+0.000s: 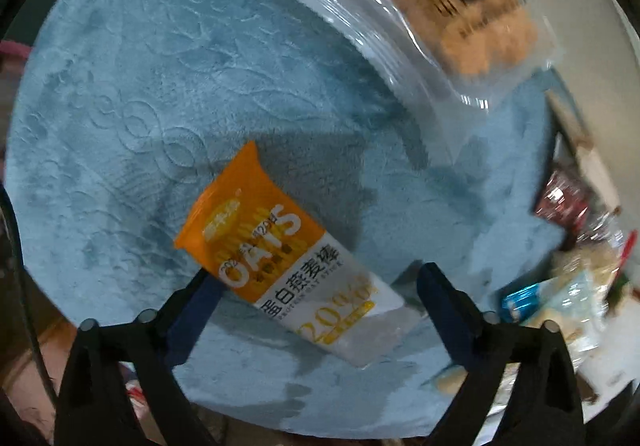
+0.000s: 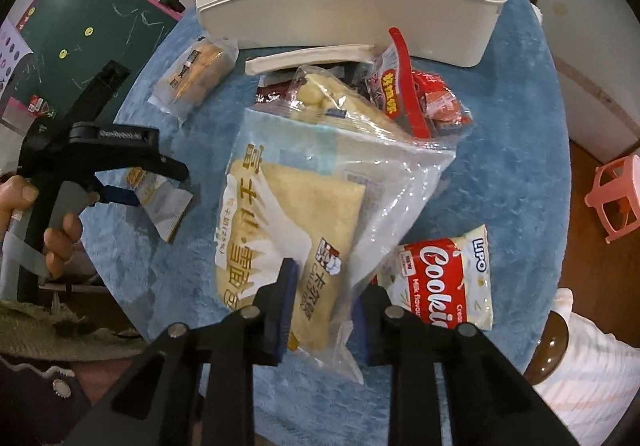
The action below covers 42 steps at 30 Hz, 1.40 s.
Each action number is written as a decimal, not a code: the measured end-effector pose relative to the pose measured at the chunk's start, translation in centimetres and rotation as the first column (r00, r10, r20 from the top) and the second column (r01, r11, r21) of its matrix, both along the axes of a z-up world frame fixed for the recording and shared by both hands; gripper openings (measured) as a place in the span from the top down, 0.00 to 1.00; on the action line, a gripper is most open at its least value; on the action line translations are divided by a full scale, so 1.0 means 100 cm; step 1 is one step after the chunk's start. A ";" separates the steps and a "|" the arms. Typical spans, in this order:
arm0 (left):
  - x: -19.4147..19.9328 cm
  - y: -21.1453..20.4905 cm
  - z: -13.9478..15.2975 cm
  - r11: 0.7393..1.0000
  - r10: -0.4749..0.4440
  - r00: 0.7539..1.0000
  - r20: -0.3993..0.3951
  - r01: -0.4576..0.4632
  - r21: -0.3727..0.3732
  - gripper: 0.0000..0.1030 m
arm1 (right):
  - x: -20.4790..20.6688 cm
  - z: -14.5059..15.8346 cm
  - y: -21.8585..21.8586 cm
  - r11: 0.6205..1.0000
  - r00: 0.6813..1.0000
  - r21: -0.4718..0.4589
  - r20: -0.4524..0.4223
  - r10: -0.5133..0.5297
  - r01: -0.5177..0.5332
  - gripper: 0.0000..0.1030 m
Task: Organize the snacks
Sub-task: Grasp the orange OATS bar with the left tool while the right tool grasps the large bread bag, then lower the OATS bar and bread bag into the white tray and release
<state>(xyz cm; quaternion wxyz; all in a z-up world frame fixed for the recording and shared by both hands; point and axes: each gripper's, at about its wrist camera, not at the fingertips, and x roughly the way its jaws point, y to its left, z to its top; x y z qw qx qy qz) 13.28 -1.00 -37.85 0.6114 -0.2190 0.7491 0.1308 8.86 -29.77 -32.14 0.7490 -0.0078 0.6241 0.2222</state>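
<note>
The left gripper (image 1: 314,286) is straddling the oat bar (image 1: 280,258), jaws open, while the right gripper (image 2: 326,310) is pinching the bread bag (image 2: 304,206); centring the bar first should be helping.

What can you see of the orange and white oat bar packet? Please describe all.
The oat bar packet is a glossy wrapper, orange at one end with "OATS" printed, white and then clear at the other. It lies flat and slanted on the blue cloth, unopened as far as shows. The left gripper is open around it, one finger at each side.
</note>
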 end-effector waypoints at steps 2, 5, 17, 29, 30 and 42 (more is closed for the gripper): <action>-0.001 -0.008 0.001 0.999 -0.043 0.999 -0.003 0.043 0.029 0.16 | 0.004 -0.004 -0.003 1.000 1.000 0.015 -0.019 -0.007 0.007 0.71; -0.005 -0.010 0.005 0.997 -0.067 0.998 0.008 0.067 0.037 0.29 | 0.008 -0.010 -0.007 0.998 0.998 0.056 -0.056 -0.034 0.037 0.65; -0.043 0.019 0.035 0.986 -0.162 0.985 0.066 0.163 -0.023 0.65 | -0.002 0.017 0.010 0.999 1.000 0.054 0.015 -0.005 0.005 0.78; -0.010 -0.038 0.169 0.854 -0.509 0.775 0.374 0.400 0.334 0.65 | -0.011 0.125 0.005 0.993 0.956 0.112 0.284 -0.071 0.041 0.79; -0.001 -0.039 0.179 0.839 -0.531 0.749 0.396 0.402 0.367 0.65 | -0.006 0.137 0.002 0.992 0.945 0.115 0.317 -0.086 0.052 0.79; 0.110 -0.086 0.277 0.770 -0.627 0.540 0.561 0.324 0.550 0.64 | 0.104 0.211 -0.017 0.963 0.835 0.119 0.481 -0.267 0.240 0.79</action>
